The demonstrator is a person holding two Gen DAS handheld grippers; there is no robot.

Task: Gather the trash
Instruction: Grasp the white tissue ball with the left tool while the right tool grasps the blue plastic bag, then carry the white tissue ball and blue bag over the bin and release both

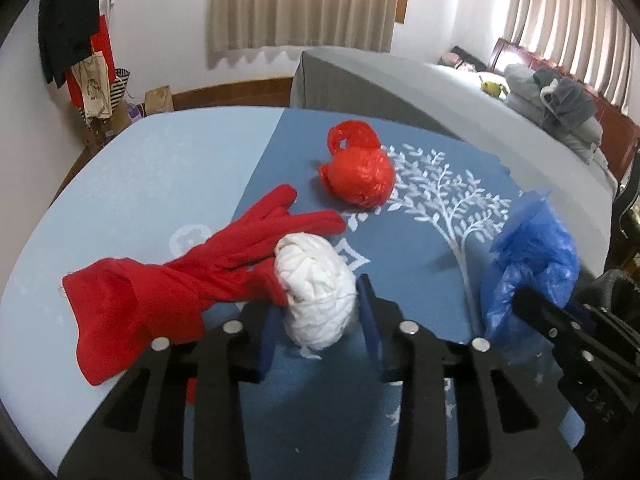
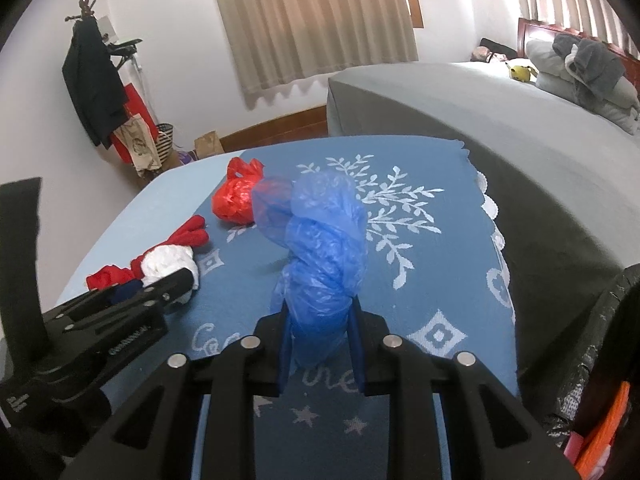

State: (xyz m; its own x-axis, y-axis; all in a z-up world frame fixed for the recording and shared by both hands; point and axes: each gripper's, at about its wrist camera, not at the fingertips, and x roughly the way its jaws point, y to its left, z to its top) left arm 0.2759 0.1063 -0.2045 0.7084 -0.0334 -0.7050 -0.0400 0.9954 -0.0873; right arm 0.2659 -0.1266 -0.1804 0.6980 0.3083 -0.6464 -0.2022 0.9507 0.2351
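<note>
My left gripper (image 1: 320, 304) is closed around a white crumpled plastic bag (image 1: 316, 288) that rests on the blue tablecloth (image 1: 420, 248). A red glove (image 1: 180, 280) lies beside and partly under the white bag. A red knotted plastic bag (image 1: 358, 172) sits farther back on the cloth. My right gripper (image 2: 320, 316) is shut on a blue twisted plastic bag (image 2: 320, 240) and holds it above the table; it also shows in the left wrist view (image 1: 528, 264). The white bag (image 2: 168, 264), the glove (image 2: 188, 234) and the red bag (image 2: 234, 200) show at left in the right wrist view.
A bed with a grey cover (image 2: 480, 120) stands behind and right of the table. A black bin bag rim (image 2: 592, 352) is at the table's right edge. A coat stand with bags (image 2: 104, 96) is at the back left by the wall.
</note>
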